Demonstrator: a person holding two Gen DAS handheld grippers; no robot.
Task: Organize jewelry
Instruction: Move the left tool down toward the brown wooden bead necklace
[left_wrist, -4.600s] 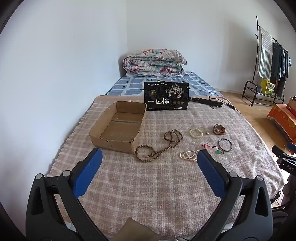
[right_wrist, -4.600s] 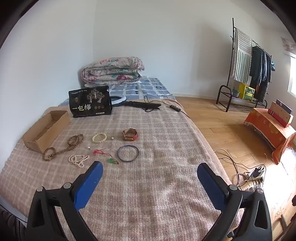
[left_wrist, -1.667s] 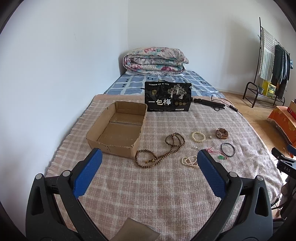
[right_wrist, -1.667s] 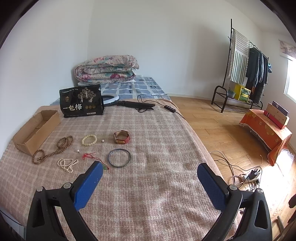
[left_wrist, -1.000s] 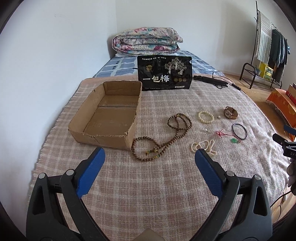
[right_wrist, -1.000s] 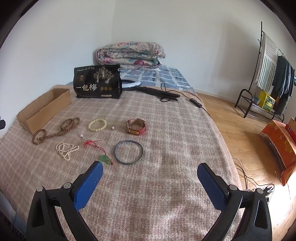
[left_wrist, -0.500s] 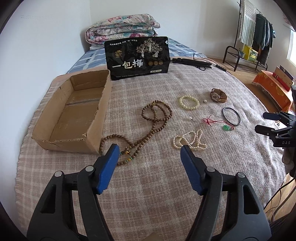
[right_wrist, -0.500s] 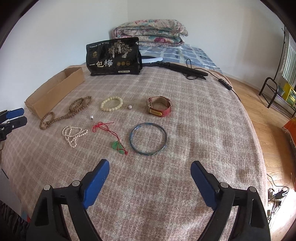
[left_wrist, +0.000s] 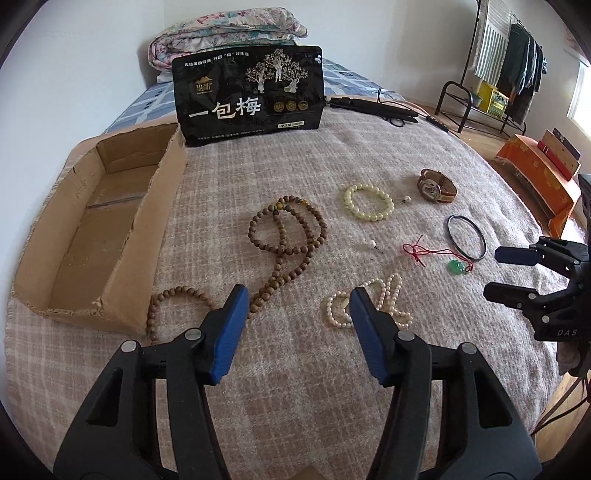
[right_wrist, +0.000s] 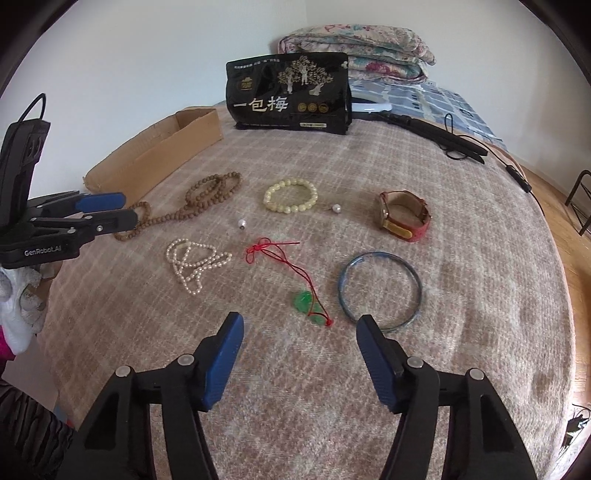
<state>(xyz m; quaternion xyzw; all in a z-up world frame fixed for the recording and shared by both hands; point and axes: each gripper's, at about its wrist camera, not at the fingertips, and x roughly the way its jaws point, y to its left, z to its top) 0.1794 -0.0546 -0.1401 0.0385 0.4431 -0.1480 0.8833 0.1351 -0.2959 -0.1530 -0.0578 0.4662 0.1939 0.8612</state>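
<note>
Jewelry lies on a plaid blanket: a long brown bead necklace (left_wrist: 284, 243), a white pearl strand (left_wrist: 369, 302), a cream bead bracelet (left_wrist: 368, 202), a watch (left_wrist: 437, 185), a dark bangle (left_wrist: 466, 237) and a red cord with a green pendant (left_wrist: 458, 266). An open cardboard box (left_wrist: 92, 229) stands at the left. My left gripper (left_wrist: 299, 306) is open, low over the blanket between the brown beads and the pearls. My right gripper (right_wrist: 299, 332) is open, just short of the green pendant (right_wrist: 306, 302) and the bangle (right_wrist: 380, 290).
A black snack bag (left_wrist: 249, 94) stands at the back of the blanket, with a folded quilt (left_wrist: 225, 37) behind it. A black hair iron with cord (right_wrist: 439, 138) lies at the back right. Two loose pearl beads (right_wrist: 242, 223) lie among the jewelry.
Both grippers have moved forward and down toward the jewelry, and both have narrowed their opening. The jewelry and the box have not moved.
</note>
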